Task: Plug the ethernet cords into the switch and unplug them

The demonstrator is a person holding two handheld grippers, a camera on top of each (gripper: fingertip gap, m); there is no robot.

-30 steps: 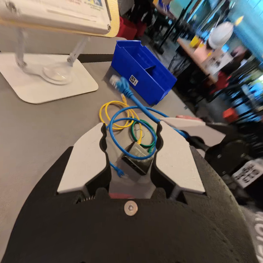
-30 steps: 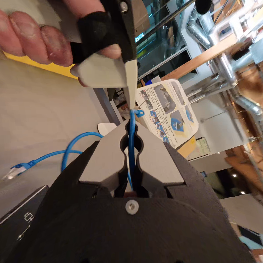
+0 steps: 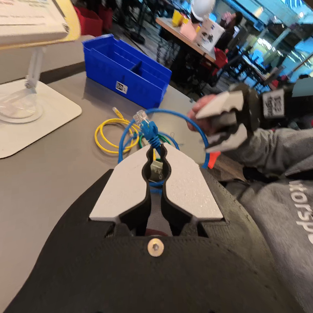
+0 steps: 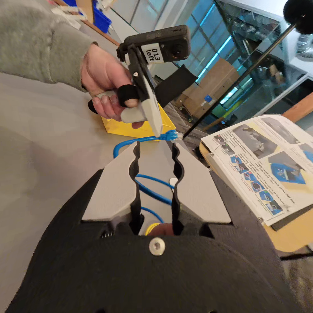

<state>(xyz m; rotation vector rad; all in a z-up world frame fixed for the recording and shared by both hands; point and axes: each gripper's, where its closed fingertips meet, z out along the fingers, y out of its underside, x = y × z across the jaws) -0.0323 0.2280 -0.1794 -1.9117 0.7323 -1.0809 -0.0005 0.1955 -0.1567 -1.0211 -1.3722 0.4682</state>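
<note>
My left gripper [image 3: 156, 147] is shut on the blue ethernet cord [image 3: 169, 112] just behind its plug [image 3: 141, 118]. It holds the plug above the grey table [image 3: 50, 177], clear end pointing up and away. The cord loops to the right and down. Part of the dark switch [image 3: 156, 170] shows between my left fingers, low on the table. My right gripper [image 4: 155, 144] is open and empty, with blue cord loops [image 4: 152, 191] lying beyond its fingers. It also shows in the left wrist view [image 3: 203, 133], to the right of the loop. The left gripper [image 4: 157, 133] and plug [image 4: 171, 135] show in the right wrist view.
A yellow cord coil [image 3: 110, 133] and a green cord [image 3: 162, 137] lie on the table beyond the switch. A blue bin [image 3: 125, 71] stands behind them. A white stand base [image 3: 33, 108] is at the left, carrying an instruction sheet [image 4: 262, 169]. A yellow bin [image 4: 135, 128] sits behind my left gripper. The left gripper's tips are roughly 6 centimeters from the right gripper's.
My right gripper has let go of the blue cord, opened and drawn back. My left gripper has closed on the cord behind the plug and lifted it off the table.
</note>
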